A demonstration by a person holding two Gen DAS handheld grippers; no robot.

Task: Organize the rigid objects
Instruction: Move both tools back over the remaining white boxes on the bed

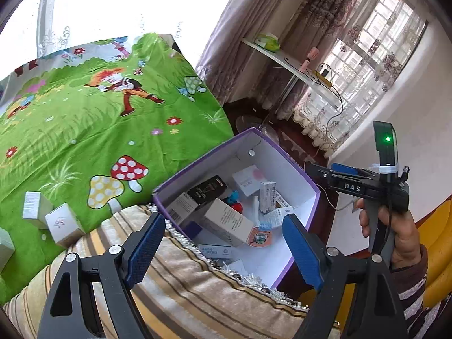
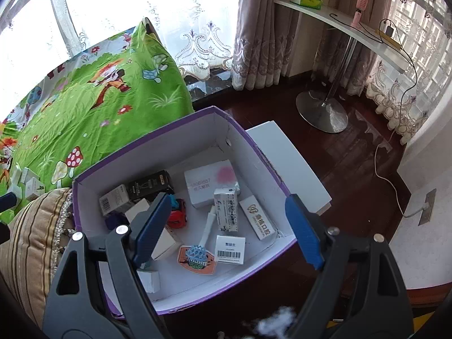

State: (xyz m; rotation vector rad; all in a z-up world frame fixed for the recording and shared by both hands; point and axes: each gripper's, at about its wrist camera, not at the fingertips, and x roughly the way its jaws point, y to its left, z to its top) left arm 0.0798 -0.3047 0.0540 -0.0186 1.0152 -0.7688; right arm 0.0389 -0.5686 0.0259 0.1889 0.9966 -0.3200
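Purple box (image 2: 180,147) sits at the edge of the green bedsheet (image 1: 84,130), beside a striped cushion (image 1: 197,288), open top up, small cartons (image 2: 210,186) loose inside, bare floor (image 2: 353,152) beyond. Left gripper (image 1: 223,243) and right gripper (image 2: 228,226) both hang above the box, jaws spread wide, nothing between them. Two white cartons (image 1: 60,223) remain on the sheet.

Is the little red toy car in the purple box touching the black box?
Cannot tell. In the right wrist view the right claw's blue finger covers the space between the red toy car and the black box.
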